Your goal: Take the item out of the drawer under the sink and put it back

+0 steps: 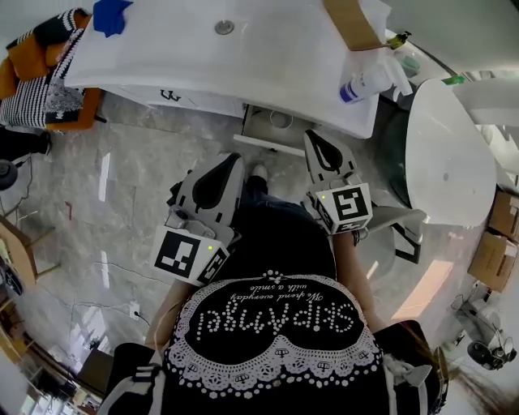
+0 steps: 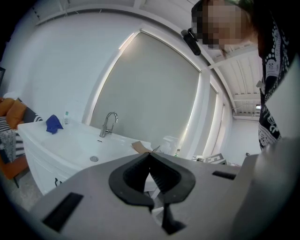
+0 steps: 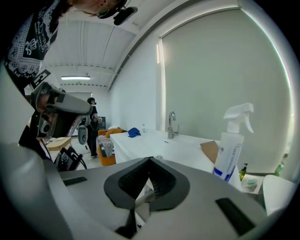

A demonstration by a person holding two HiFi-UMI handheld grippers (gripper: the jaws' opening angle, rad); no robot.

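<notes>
A white sink counter (image 1: 243,57) runs across the top of the head view. Below its front edge a drawer (image 1: 274,123) stands partly open, and I cannot make out what lies inside. My left gripper (image 1: 231,160) hangs over the floor just short of the drawer, jaws shut with nothing between them. My right gripper (image 1: 313,134) is beside it, tips near the drawer's right corner, also shut and empty. In the left gripper view the left gripper (image 2: 150,153) points level across the basin. The right gripper (image 3: 149,159) does the same in the right gripper view.
A spray bottle (image 1: 369,81) and a piece of cardboard (image 1: 353,23) sit on the counter's right end, a blue cloth (image 1: 109,14) on its left. The faucet (image 3: 172,123) stands at the back. A white rounded fixture (image 1: 450,162) is close on the right, a chair with striped cloth (image 1: 49,73) on the left.
</notes>
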